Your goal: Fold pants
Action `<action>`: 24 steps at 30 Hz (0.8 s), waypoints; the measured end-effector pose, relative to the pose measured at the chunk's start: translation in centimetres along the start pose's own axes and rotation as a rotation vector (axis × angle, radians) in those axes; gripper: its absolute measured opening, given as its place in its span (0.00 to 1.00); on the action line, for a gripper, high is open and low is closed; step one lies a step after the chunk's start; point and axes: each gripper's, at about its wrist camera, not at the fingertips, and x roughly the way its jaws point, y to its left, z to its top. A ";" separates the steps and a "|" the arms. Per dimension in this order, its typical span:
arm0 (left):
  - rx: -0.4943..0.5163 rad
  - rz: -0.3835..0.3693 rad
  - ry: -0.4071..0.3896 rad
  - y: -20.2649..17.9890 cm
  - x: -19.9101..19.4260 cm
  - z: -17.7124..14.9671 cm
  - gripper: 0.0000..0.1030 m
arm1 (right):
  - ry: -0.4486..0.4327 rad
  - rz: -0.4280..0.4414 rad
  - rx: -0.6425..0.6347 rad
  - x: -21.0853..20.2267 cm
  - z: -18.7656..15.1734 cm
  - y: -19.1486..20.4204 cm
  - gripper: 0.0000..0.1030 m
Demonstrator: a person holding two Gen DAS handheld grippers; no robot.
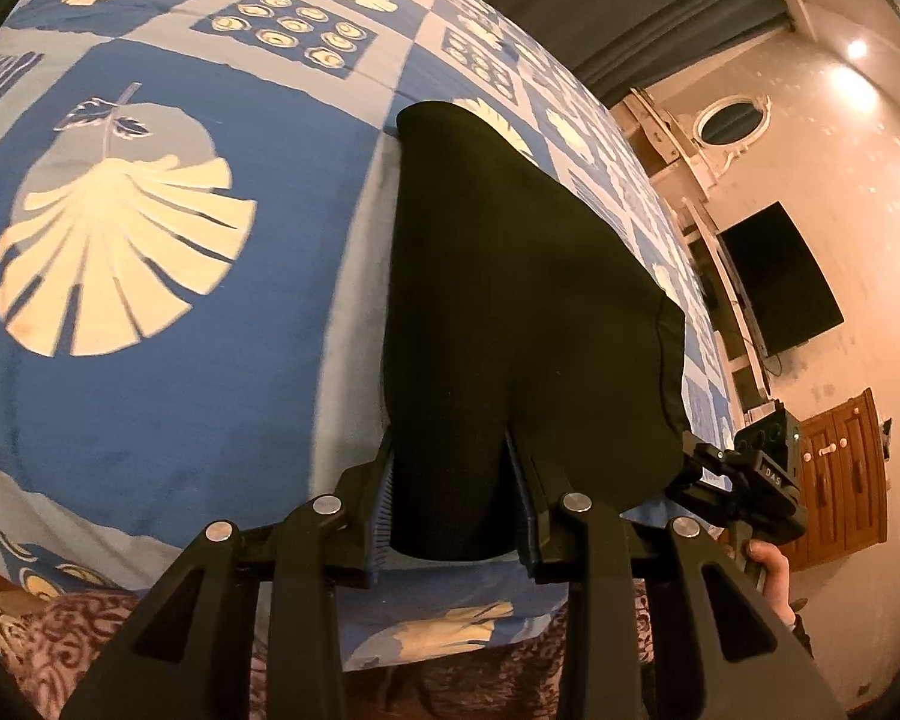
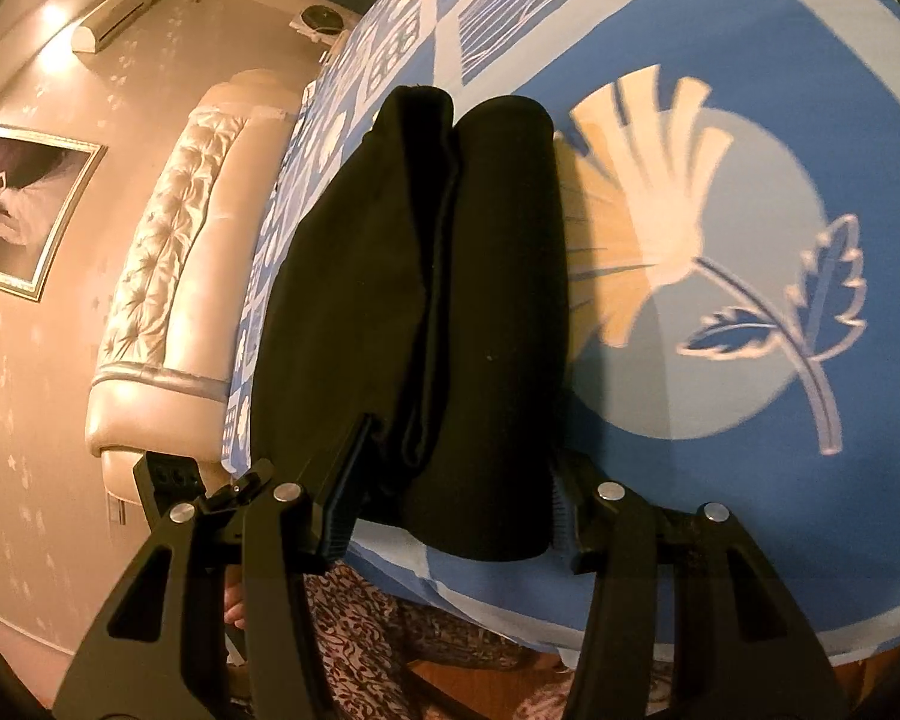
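Observation:
The black pants [image 1: 510, 270] lie folded into a long bundle on the blue patterned bedcover [image 1: 150, 420], stretching away from me. My left gripper [image 1: 450, 438] is shut on the near end of the bundle, its ribbed pads pressing both sides. In the right wrist view the pants [image 2: 420, 240] show as two thick folds side by side, and my right gripper [image 2: 459, 450] is shut on their near end. The right gripper [image 1: 744, 480] also shows at the pants' right corner, held by a hand [image 1: 768, 570].
The near edge of the bed [image 2: 690, 612] runs just under both grippers, with a patterned brown cloth [image 1: 60, 630] below. A padded headboard [image 2: 168, 252] stands left; a dark screen [image 1: 780, 282] and wooden cabinet [image 1: 840, 468] stand right.

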 end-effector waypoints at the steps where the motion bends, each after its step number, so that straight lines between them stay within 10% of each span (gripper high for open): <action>1: -0.002 0.001 -0.003 0.2 -0.3 -0.1 0.32 | 0.004 0.001 -0.003 0.3 0.0 0.2 0.49; 24: 0.028 0.015 -0.018 0.0 -1.1 -0.2 0.45 | 0.005 0.032 0.015 0.4 -0.2 -0.1 0.53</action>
